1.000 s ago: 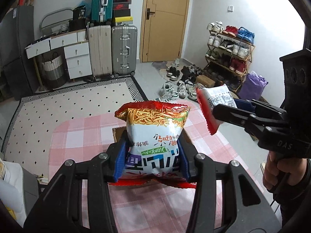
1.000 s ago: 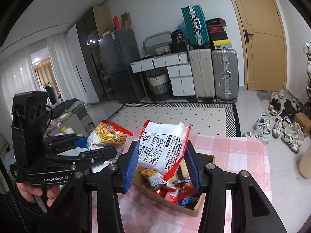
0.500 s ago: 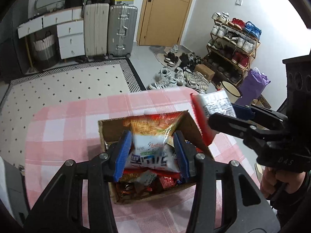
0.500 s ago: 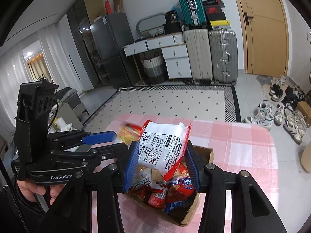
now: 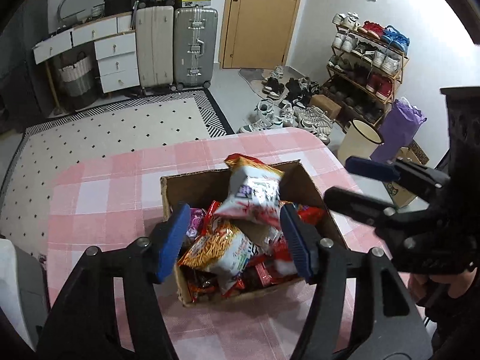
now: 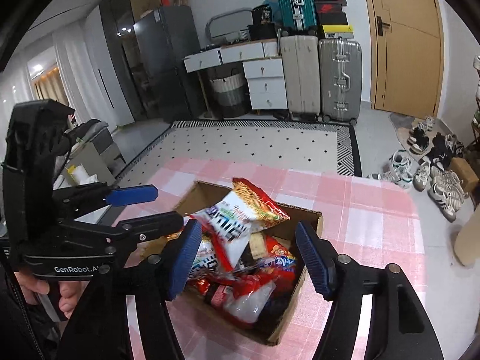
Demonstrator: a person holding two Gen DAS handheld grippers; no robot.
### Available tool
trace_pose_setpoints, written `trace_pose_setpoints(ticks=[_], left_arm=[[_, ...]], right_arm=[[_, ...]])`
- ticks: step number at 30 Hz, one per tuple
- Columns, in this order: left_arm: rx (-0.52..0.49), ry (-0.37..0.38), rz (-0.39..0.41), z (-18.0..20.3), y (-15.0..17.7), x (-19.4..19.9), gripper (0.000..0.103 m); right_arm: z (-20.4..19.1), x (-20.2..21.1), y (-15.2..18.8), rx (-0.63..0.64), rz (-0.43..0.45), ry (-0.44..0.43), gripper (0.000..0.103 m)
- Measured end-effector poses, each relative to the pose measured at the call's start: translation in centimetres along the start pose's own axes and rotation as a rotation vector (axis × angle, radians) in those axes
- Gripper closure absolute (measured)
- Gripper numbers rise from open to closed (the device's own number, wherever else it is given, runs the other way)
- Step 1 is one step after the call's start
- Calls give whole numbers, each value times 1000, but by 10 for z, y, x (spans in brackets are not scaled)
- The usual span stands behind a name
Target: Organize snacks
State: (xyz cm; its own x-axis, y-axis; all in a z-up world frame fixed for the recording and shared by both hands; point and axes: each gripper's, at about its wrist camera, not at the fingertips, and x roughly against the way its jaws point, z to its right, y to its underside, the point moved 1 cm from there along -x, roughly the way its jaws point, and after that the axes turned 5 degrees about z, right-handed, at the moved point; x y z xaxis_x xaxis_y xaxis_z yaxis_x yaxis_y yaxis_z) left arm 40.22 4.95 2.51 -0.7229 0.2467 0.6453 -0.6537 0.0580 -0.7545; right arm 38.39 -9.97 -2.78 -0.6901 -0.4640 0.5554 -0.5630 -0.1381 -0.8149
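Cardboard box (image 5: 207, 184) on the checked cloth (image 5: 105, 186) held a heap of snack bags (image 5: 222, 249). Both tongs, left (image 5: 234, 237) and right (image 6: 249, 258), hovered above the box, spread wide and gripping nothing

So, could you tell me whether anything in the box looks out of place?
Yes. One noodle packet leans tilted on top of the heap, poking above the rim of the cardboard box rather than lying flat. Both tongs are open above it.

Left gripper (image 5: 234, 237): black frame, blue ribbed pads, silver screws, white "GenRobot.AI" marking. Right gripper (image 6: 250, 255): identical. Bare-skinned hand (image 6: 51, 294) on the handle.
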Motion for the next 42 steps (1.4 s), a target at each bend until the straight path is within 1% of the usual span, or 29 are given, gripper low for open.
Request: trace_pose_setpoints(ticks=[2,4,5,6,7,9,11,13,14,16,17,18,21,23,26,30,33,37,39,42], left_arm=[[-1,-2,16,3,4,15,42],[-3,-12,35,7,8,34,37],[-5,-23,49,10,10,42,30],[-5,-29,67,13,12,52,25],[-5,-30,82,16,12,62,24],[-6,-49,116,20,20,82,23],[-2,-53,142,25,26,98,21],[-2,-60,165,31,33,116,20],[-7,-65,178,34,38,124,19],[-14,-69,189,40,44,139,14],[-8,-77,191,42,50,146,11],[1,-69,194,43,55,152,7],[19,-70,221,47,71,174,1],[20,-89,244,51,84,188,1],[26,-96,273,54,103,205,1],[34,-111,299,52,131,217,1],[51,-111,307,48,150,220,1],[80,-110,321,39,178,219,1],[77,-136,343,34,195,216,1],[67,-183,394,29,210,207,1]], right_arm=[[-2,13,-1,1,16,-2,36],[-7,29,-2,6,33,-2,36],[-9,37,-3,12,46,-2,36],[-13,48,-3,18,58,-2,36],[-17,57,-3,22,72,1,35],[-21,76,-1,23,106,1,31],[-25,96,4,23,139,3,25],[-31,115,8,23,171,4,22],[-33,124,12,21,187,1,18],[-37,140,20,23,202,5,14],[-38,146,25,20,200,6,13],[-40,152,31,10,199,1,13],[-40,169,48,-13,206,-11,11],[-44,180,59,-11,224,-6,6],[-48,196,78,-10,262,6,4],[-52,215,104,-27,303,-2,3],[-54,224,122,-29,323,-3,3],[-54,230,145,-14,336,23,3],[-54,231,157,-6,351,33,3],[-50,230,176,-6,355,54,3]])
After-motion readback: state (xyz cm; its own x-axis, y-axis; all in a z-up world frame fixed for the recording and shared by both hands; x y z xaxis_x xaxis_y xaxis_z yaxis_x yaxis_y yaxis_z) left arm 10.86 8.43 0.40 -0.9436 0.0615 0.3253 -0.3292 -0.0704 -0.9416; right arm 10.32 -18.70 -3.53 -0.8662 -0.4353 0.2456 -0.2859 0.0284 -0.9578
